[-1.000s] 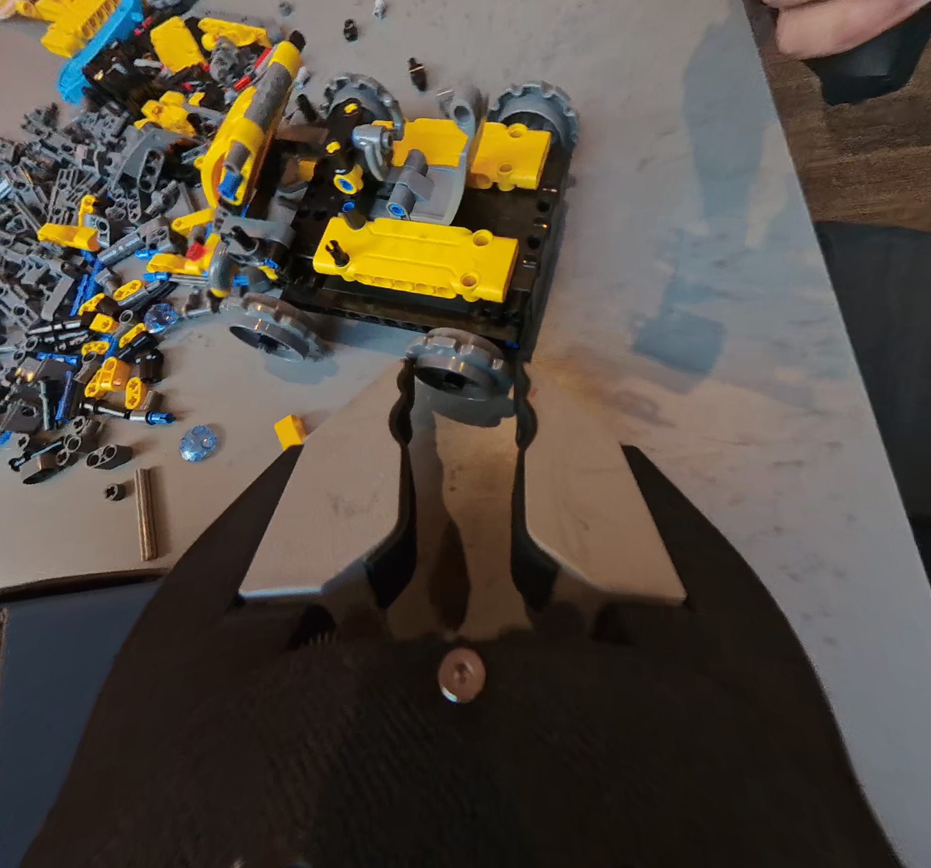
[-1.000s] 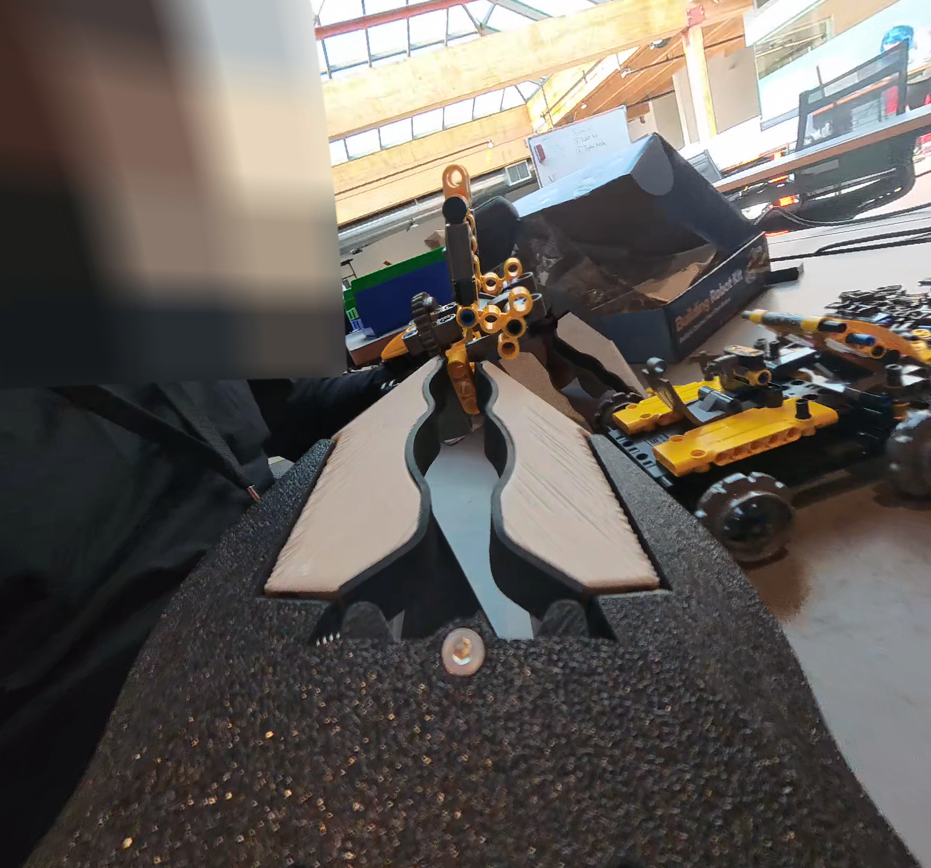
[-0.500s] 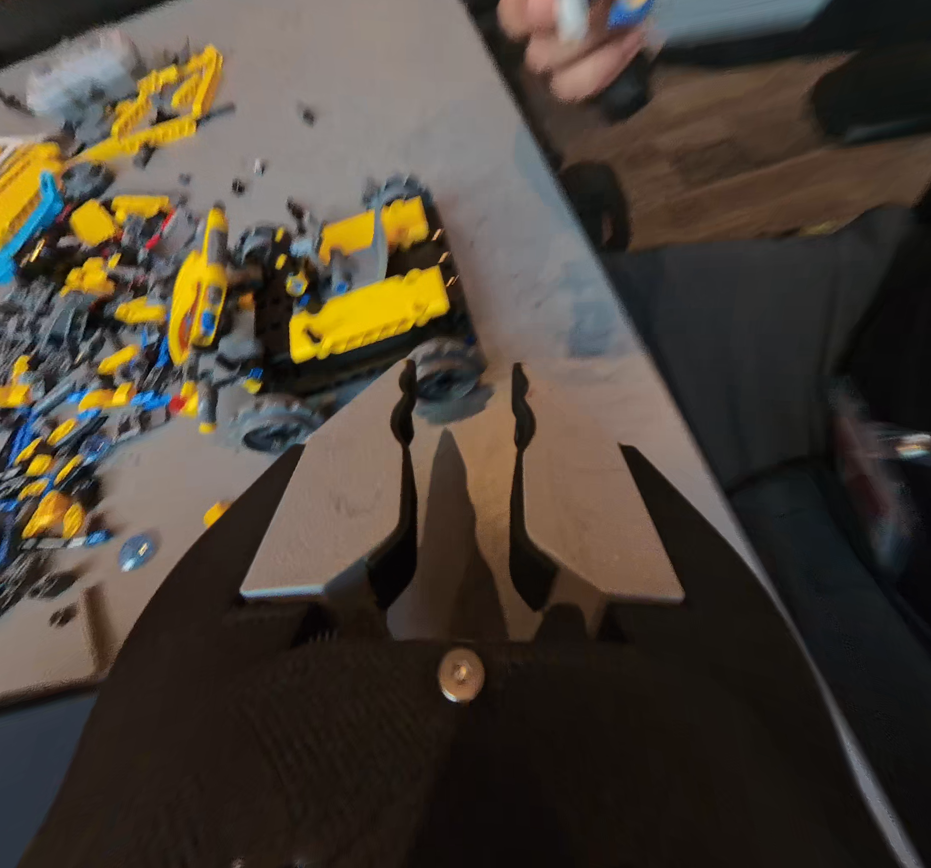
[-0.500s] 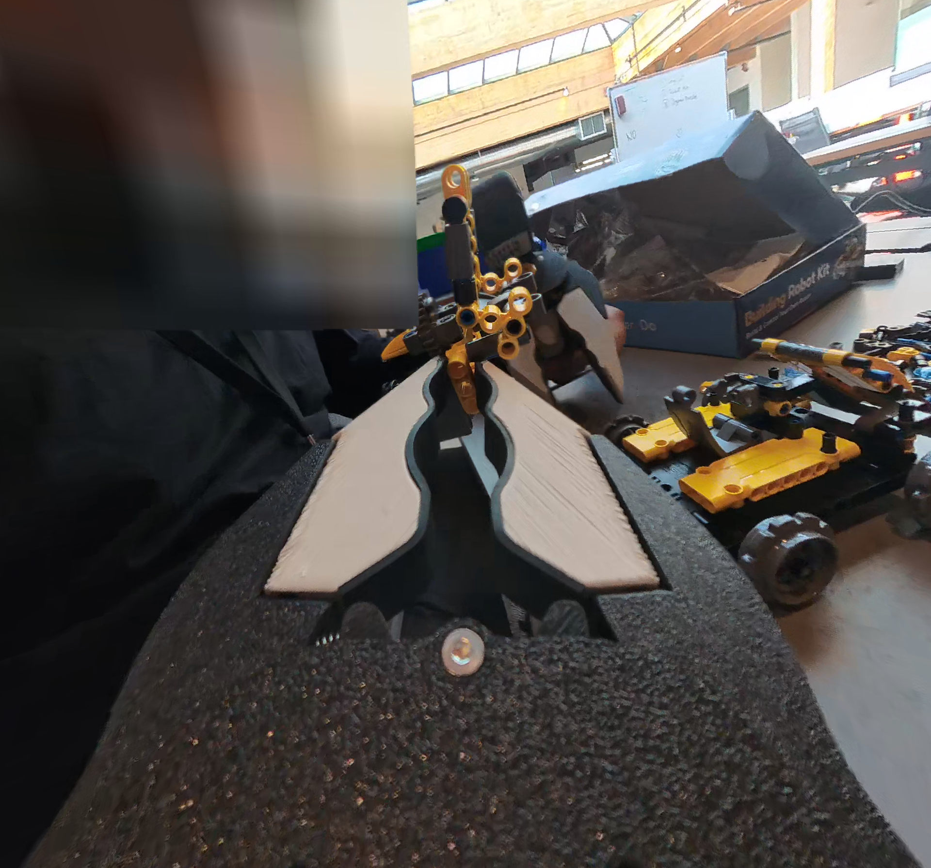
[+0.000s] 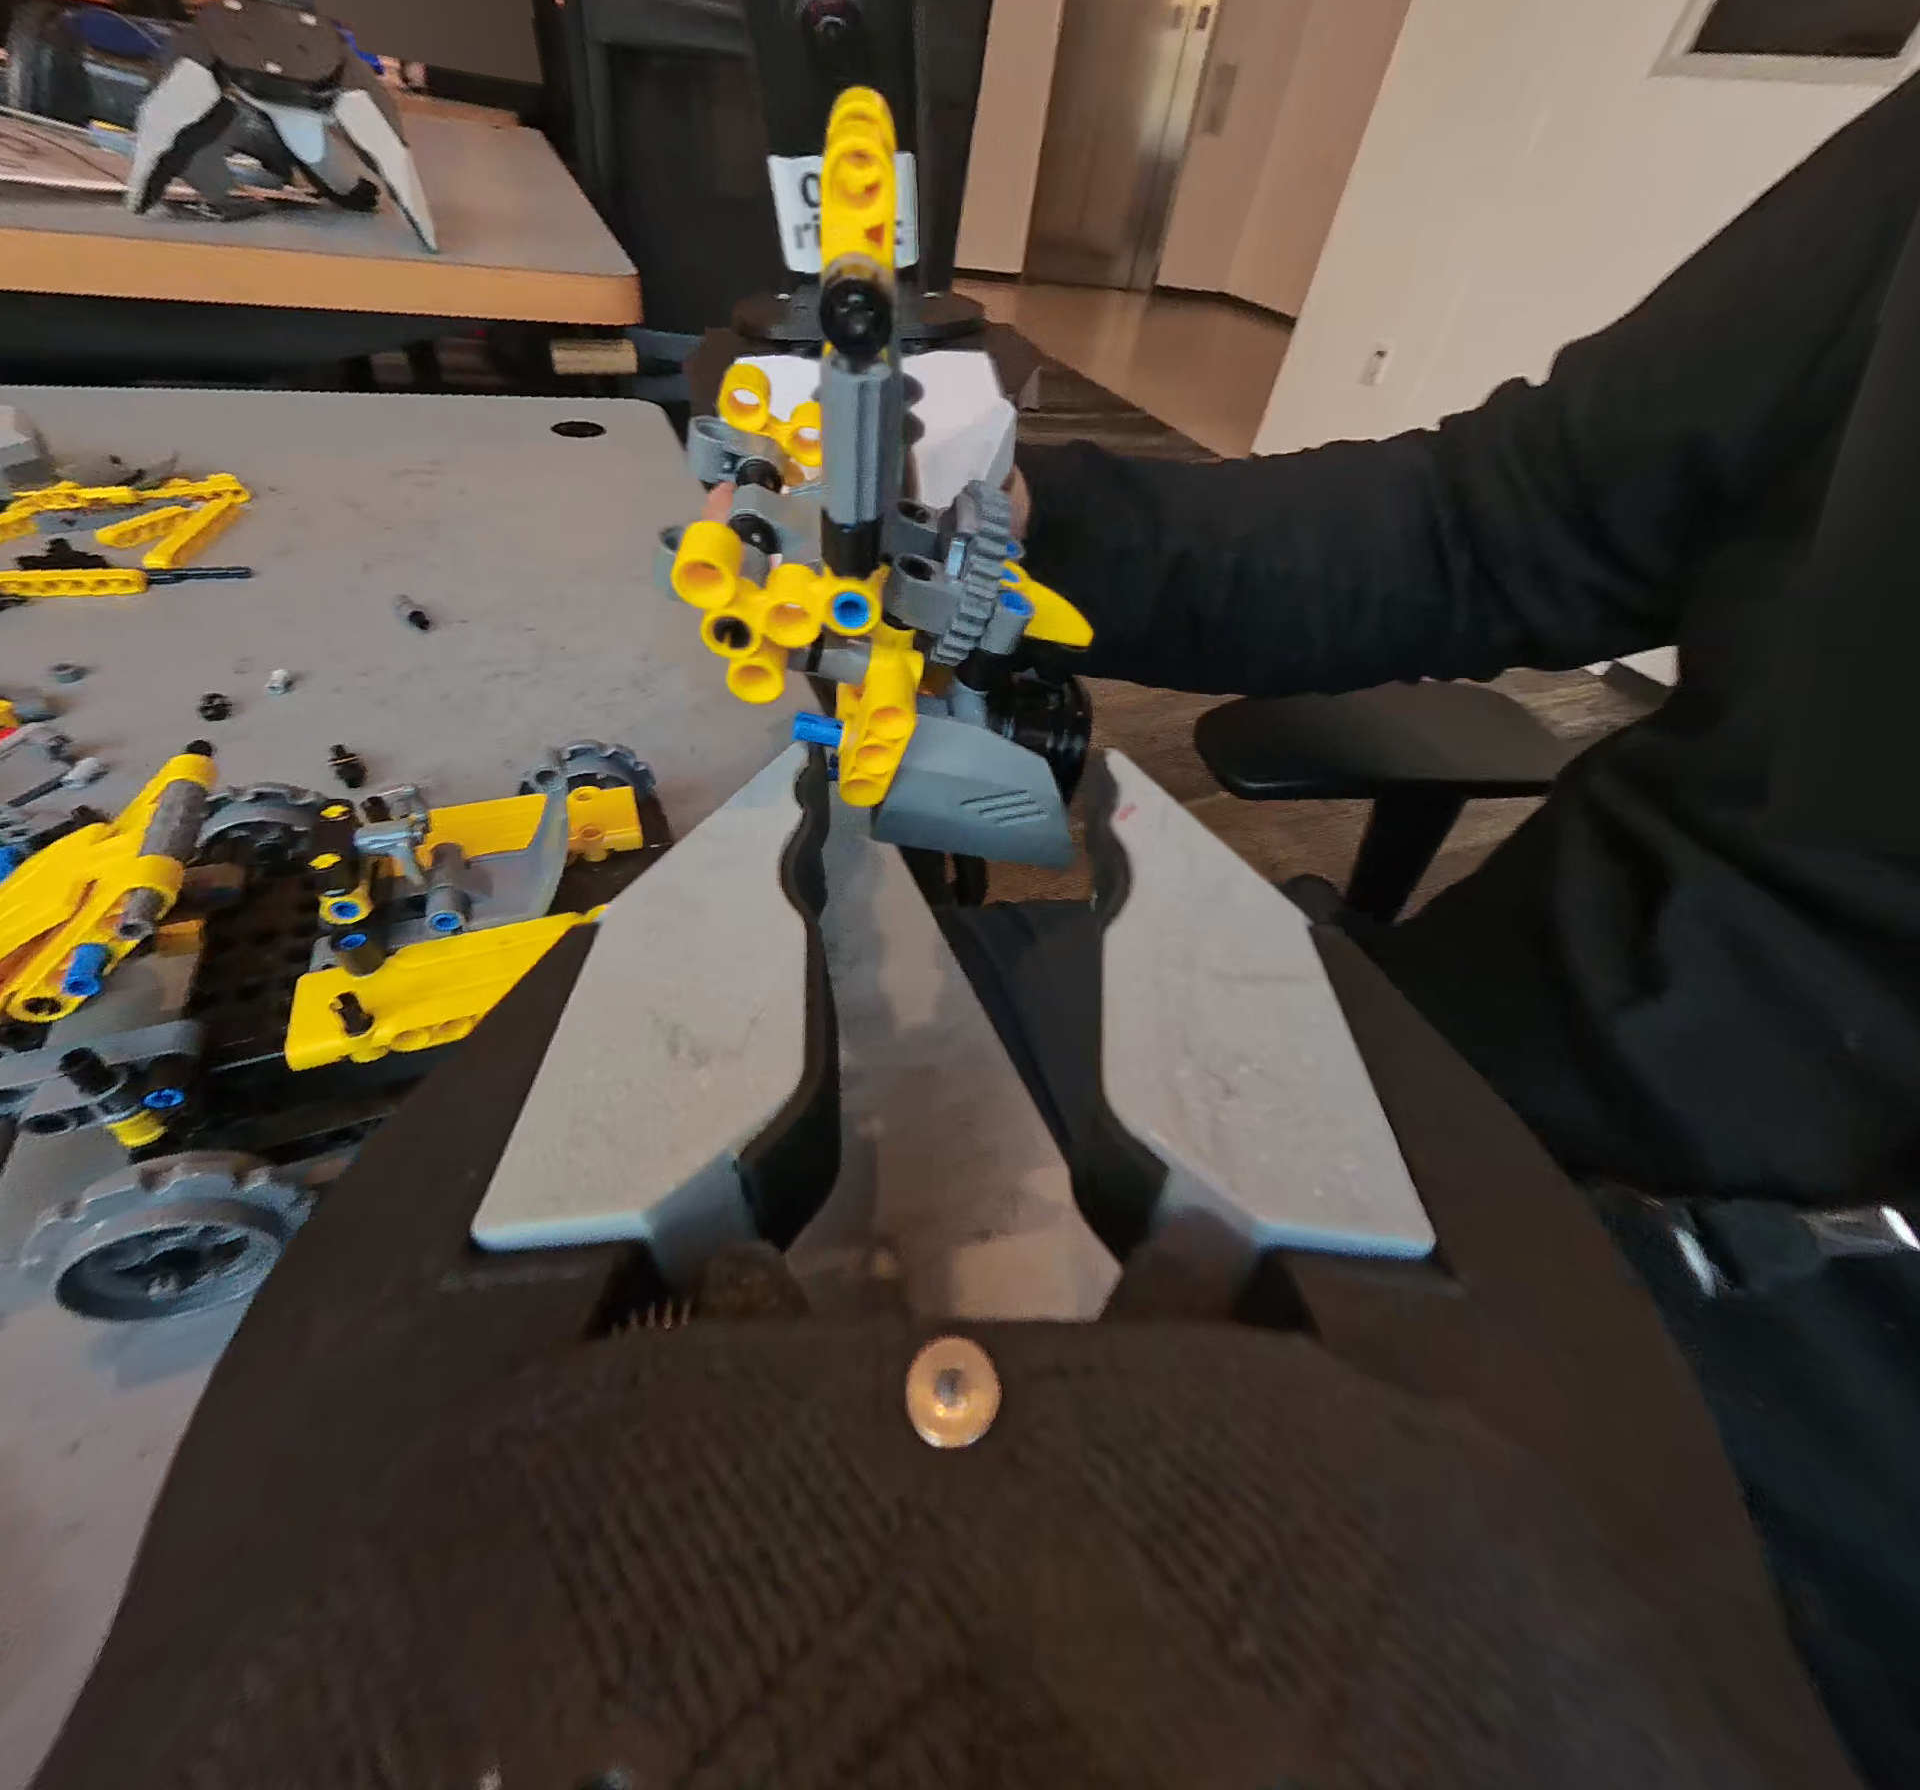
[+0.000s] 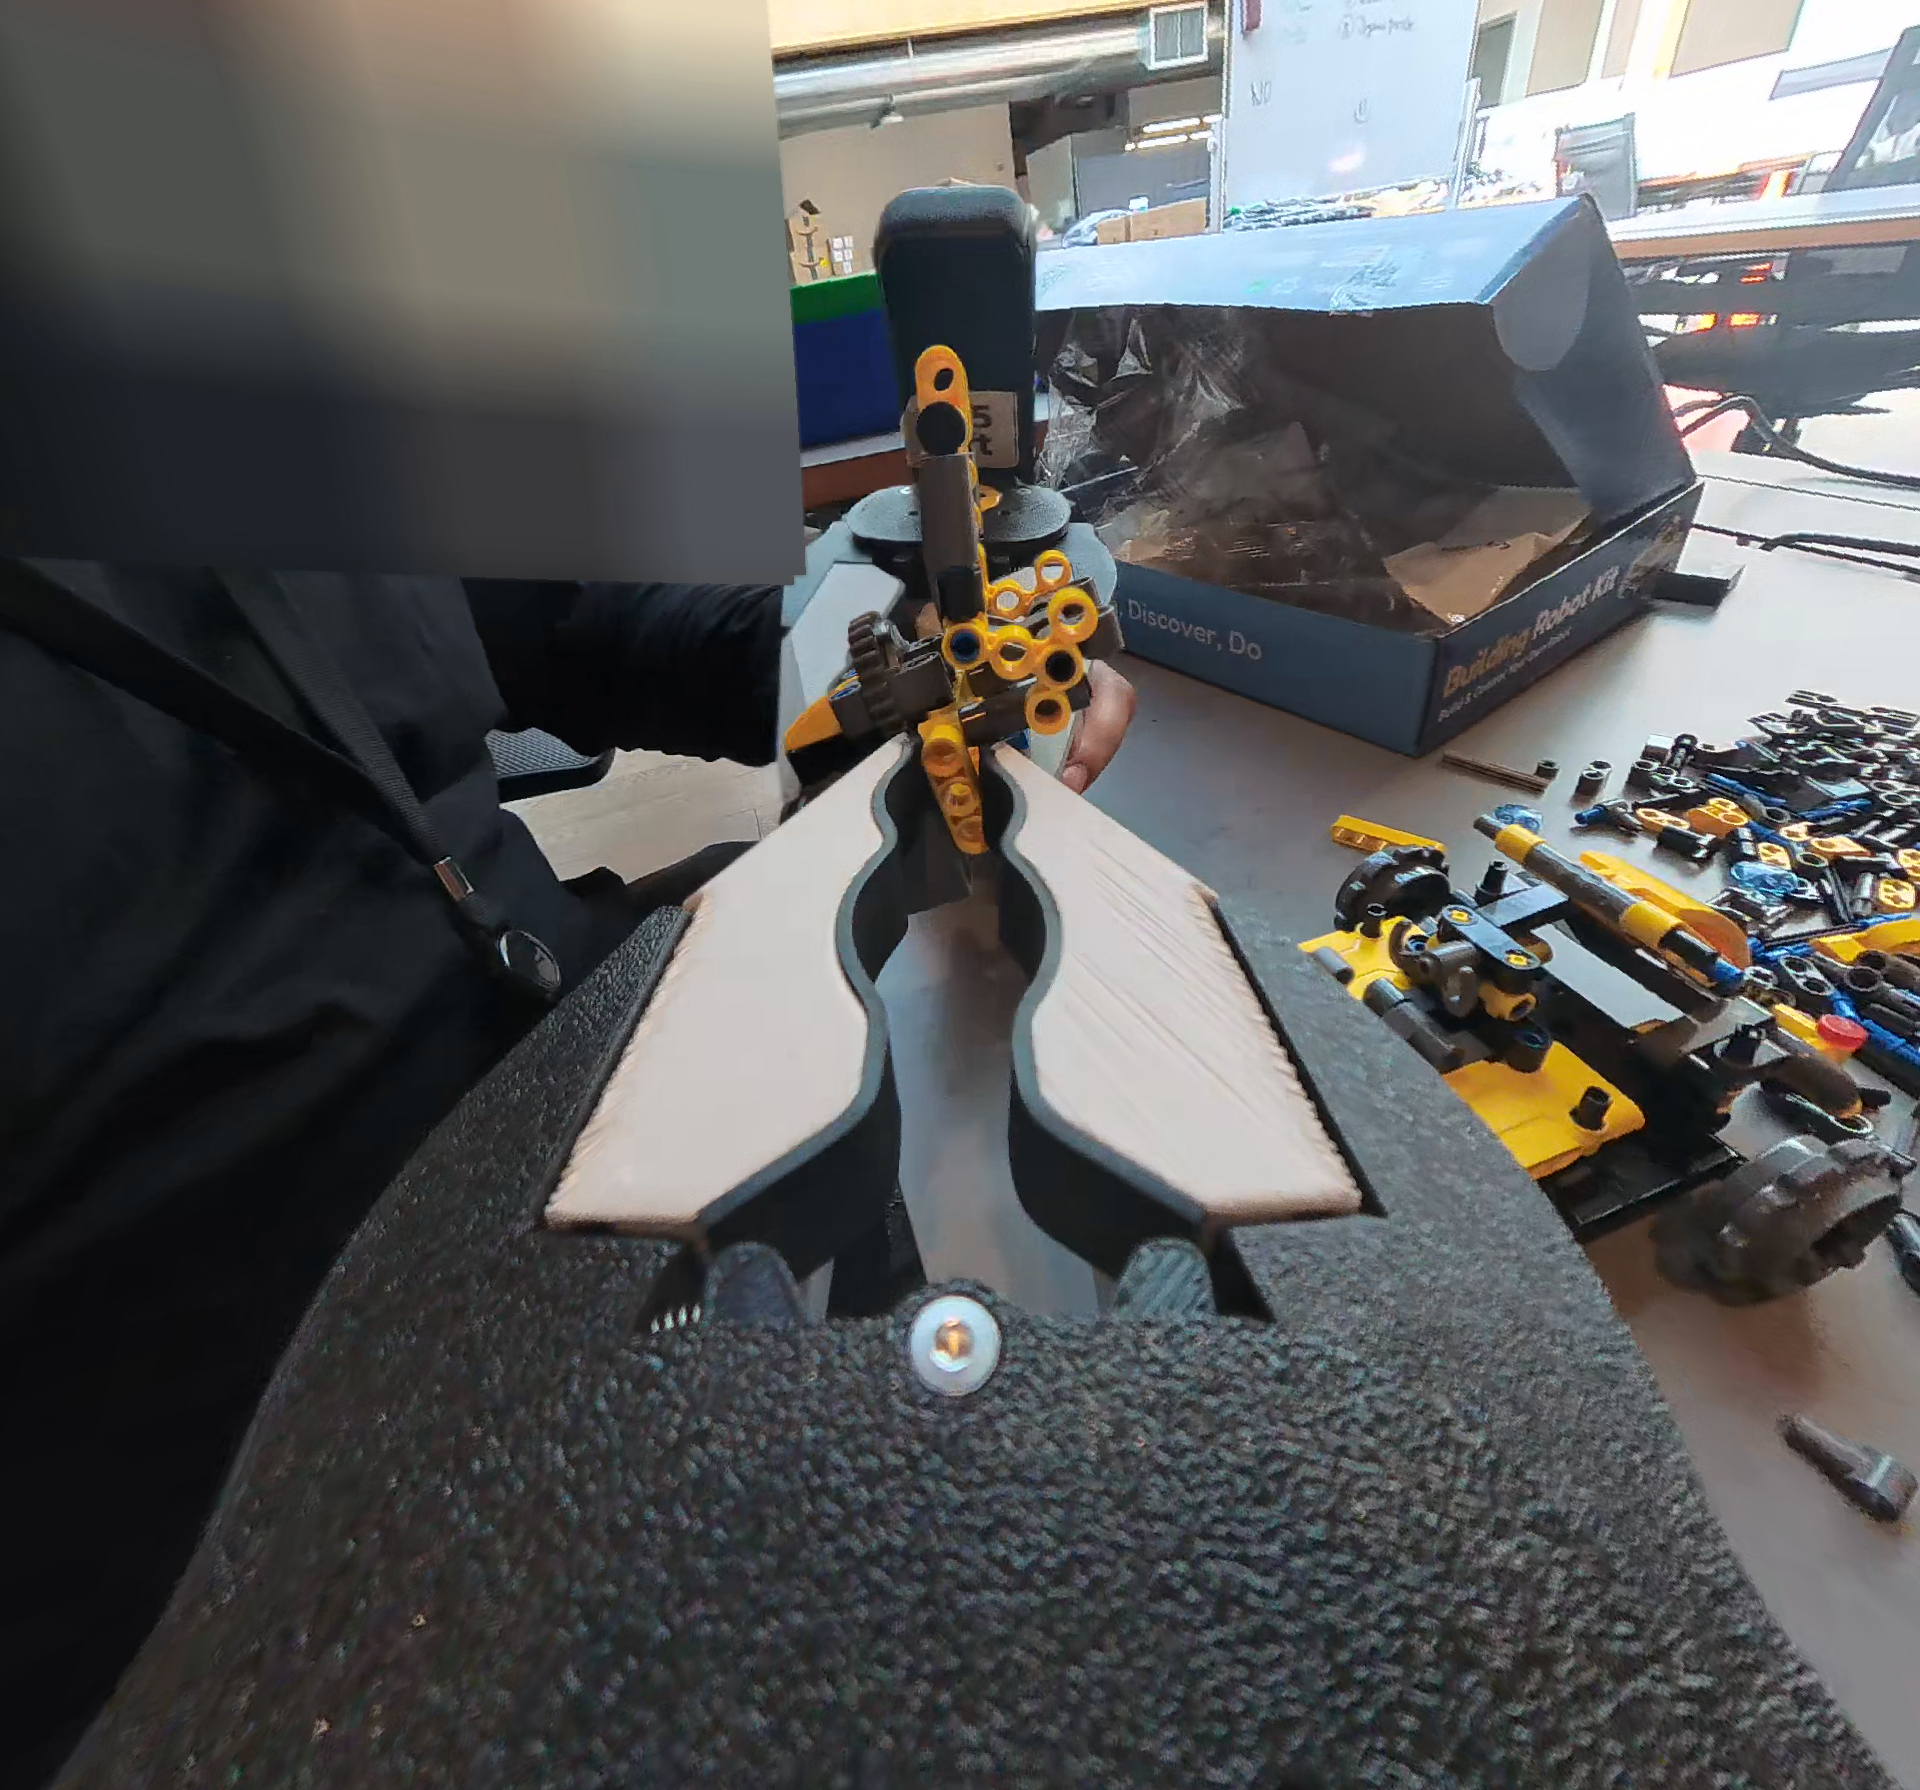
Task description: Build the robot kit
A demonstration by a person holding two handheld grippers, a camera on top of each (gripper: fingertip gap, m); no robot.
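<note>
The right gripper (image 6: 951,774) points level across the counter (image 6: 1299,784) edge, its jaws clamped on the lower yellow beam of a small yellow-and-grey brick assembly (image 6: 971,639), which stands upright above the tips. Facing it from the far side, the left gripper (image 5: 956,784) is also level, jaws apart, tips just beside the assembly (image 5: 852,597) without closing on it. A half-built yellow-and-black vehicle (image 6: 1538,1044) sits on the counter to the right of the assembly, loose parts (image 6: 1766,805) beyond it, an open blue box (image 6: 1455,514) behind.
</note>
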